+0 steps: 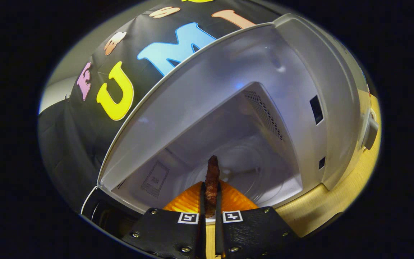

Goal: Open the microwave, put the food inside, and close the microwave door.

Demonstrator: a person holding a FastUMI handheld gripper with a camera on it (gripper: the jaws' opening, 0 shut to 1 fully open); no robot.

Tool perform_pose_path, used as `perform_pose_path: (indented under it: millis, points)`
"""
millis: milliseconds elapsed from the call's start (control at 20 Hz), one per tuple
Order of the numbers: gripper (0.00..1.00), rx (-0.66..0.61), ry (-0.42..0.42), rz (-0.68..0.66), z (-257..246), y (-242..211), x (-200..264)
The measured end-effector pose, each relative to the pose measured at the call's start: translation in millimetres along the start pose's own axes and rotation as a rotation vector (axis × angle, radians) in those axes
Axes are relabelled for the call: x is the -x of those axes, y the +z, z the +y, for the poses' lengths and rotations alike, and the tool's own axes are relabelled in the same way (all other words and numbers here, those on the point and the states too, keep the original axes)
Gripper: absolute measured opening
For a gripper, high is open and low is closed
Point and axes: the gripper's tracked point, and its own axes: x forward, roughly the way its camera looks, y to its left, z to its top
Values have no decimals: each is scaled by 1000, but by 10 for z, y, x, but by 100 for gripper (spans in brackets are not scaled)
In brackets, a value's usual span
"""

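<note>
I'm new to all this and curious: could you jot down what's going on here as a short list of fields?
microwave: door open, white cavity facing the gripper
food: dark brown strip, upright, its tip at the cavity's mouth
gripper: fingers shut on the food from both sides
glass turntable: on the cavity floor, beyond the food
wooden table: under the microwave
task stage: food not yet released

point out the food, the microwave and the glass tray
food (212, 180), gripper view, middle of the brown piece clamped between the fingers
microwave (336, 90), gripper view, front frame
glass tray (253, 176), gripper view, bare glass
</note>
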Motion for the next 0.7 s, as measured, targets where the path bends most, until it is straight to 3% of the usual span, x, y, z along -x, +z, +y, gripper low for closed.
perform_pose_path:
  millis: [50, 250, 350, 400, 450, 700]
  points:
    - [10, 33, -18, 2, -47, -25, -13]
    - [36, 196, -109, 7, -267, -66, -42]
    - [65, 292, -137, 11, -313, -120, -20]
    - [86, 355, -165, 0, -347, -117, 14]
    - [96, 418, -188, -12, -378, -124, 49]
    - [99, 674, -230, -51, -330, -60, 82]
